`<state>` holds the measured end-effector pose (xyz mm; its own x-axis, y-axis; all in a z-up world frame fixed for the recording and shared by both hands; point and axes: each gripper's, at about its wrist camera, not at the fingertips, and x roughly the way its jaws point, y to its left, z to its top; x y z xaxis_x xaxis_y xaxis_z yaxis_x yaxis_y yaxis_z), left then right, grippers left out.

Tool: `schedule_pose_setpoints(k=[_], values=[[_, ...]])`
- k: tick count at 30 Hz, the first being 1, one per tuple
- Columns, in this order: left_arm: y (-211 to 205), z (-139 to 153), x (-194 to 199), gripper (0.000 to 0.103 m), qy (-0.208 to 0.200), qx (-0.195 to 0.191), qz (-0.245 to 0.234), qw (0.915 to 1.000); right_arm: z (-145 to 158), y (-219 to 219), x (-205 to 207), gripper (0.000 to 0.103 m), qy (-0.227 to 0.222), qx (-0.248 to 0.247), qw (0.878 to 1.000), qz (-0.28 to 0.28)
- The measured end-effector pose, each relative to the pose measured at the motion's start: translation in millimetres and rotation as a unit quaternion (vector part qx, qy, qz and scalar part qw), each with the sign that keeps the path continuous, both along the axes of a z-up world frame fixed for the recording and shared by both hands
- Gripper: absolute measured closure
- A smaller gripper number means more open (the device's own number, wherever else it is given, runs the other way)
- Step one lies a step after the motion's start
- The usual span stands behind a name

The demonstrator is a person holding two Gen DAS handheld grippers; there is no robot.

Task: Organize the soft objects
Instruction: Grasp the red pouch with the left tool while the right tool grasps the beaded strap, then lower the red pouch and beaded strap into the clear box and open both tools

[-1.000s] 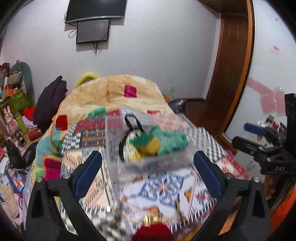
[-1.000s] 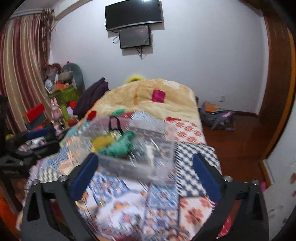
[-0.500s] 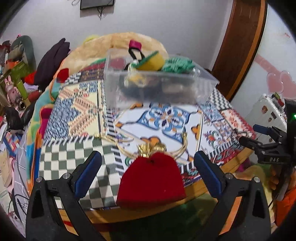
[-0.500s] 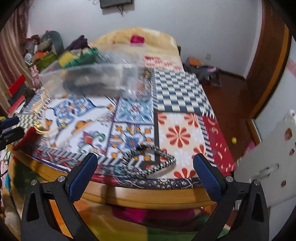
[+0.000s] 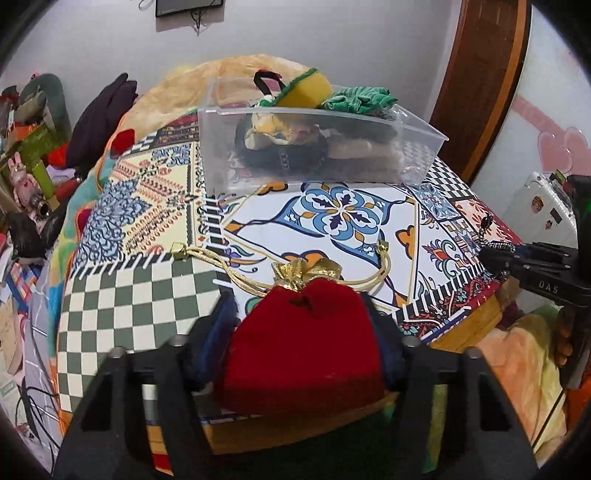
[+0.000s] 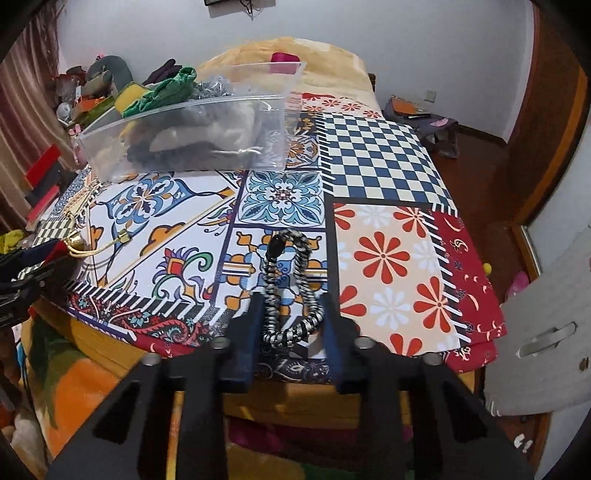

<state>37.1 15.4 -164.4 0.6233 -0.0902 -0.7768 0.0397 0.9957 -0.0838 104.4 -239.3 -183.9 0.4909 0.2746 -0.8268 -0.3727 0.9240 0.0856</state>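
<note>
I count one red pouch [image 5: 306, 343], one braided cord [image 6: 291, 288], one clear bin [image 5: 314, 147], and two grippers on my end.

Both wrist cams – low, facing bin [image 5: 317, 147]

A home bedroom: a bed [image 6: 332, 70] under an orange blanket, a wall-mounted television [image 5: 188, 7] (only partly visible), striped curtains [image 6: 22, 122], toys heaped alongside.

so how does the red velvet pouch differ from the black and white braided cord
The red velvet pouch is a plump, solid-coloured bag with gold drawstrings; the black and white braided cord is a thin, mottled loop. The pouch sits between the left jaws, the cord between the right. Both lie near the patterned board's front edge.
</note>
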Motion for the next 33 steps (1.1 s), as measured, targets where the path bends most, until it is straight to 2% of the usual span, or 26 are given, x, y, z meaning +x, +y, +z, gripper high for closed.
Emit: schedule_pose_setpoints(k=[5, 8, 15, 21, 28, 33], values=[[1.5, 4.8, 2.4, 0.066, -0.009, 0.000, -0.004, 0.9999, 6.8, 5.5, -0.4, 0.090, -0.011, 0.008, 1.000, 0.008], [1.9, 10.7, 3.4, 0.074, -0.018, 0.002, -0.007, 0.9998, 17.1, 7.9, 0.8, 0.090, -0.025, 0.019, 0.999, 0.011], [4.2, 35.1, 10.4, 0.076, -0.050, -0.004, -0.009, 0.9987, 54.1, 21.7, 4.7, 0.090, -0.074, 0.048, 0.996, 0.027], [6.0, 71.8, 21.4, 0.077, -0.104, -0.008, -0.006, 0.9946, 88.2, 44.1, 14.0, 0.090, -0.119, 0.068, 0.989, 0.047], [11.4, 115.2, 41.9, 0.077, -0.161, -0.012, 0.004, 0.9868, 112.9, 64.7, 28.9, 0.090, -0.156, 0.085, 0.982, 0.062], [15.4, 132.1, 57.1, 0.077, -0.186, -0.015, 0.011, 0.9824, 121.6, 75.8, 44.4, 0.090, -0.171, 0.101, 0.978, 0.058]])
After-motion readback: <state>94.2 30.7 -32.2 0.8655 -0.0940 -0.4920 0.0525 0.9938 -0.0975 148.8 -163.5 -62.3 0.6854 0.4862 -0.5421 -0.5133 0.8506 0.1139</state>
